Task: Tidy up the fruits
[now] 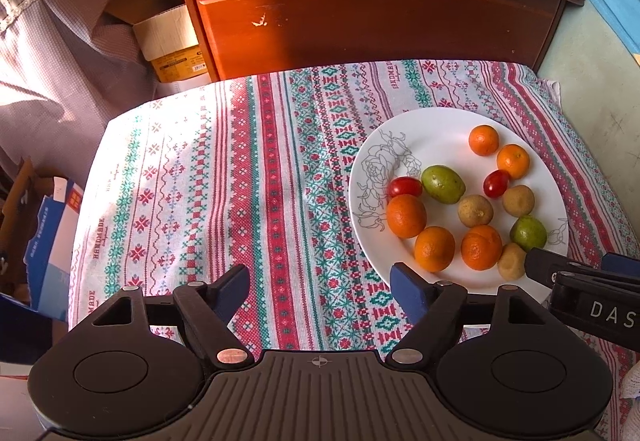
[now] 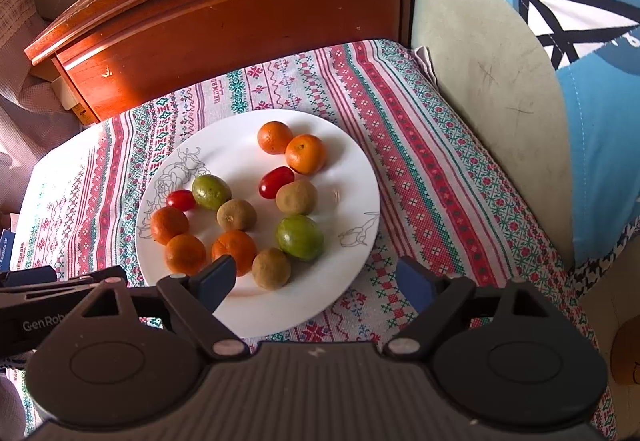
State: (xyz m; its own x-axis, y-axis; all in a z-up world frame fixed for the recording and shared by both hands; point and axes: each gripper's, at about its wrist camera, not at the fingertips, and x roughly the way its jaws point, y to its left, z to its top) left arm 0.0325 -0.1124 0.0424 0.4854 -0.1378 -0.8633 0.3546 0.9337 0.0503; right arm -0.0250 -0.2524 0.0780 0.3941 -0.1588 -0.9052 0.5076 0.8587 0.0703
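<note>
A white plate (image 1: 432,129) (image 2: 352,177) on a patterned cloth holds several small oranges (image 1: 406,215) (image 2: 305,154), two green fruits (image 1: 443,179) (image 2: 299,237), two red cherry tomatoes (image 1: 405,187) (image 2: 276,177) and three brown round fruits (image 1: 475,210) (image 2: 271,267). My left gripper (image 1: 320,291) is open and empty over the cloth, left of the plate. My right gripper (image 2: 318,283) is open and empty above the plate's near edge; its left finger (image 2: 216,281) overlaps an orange. It also shows in the left wrist view (image 1: 584,281).
The patterned tablecloth (image 1: 224,169) (image 2: 432,145) covers a small table. A brown wooden cabinet (image 1: 360,9) (image 2: 224,13) stands right behind it. Cardboard boxes (image 1: 172,41) lie at the left. A blue cloth (image 2: 580,41) hangs at the right.
</note>
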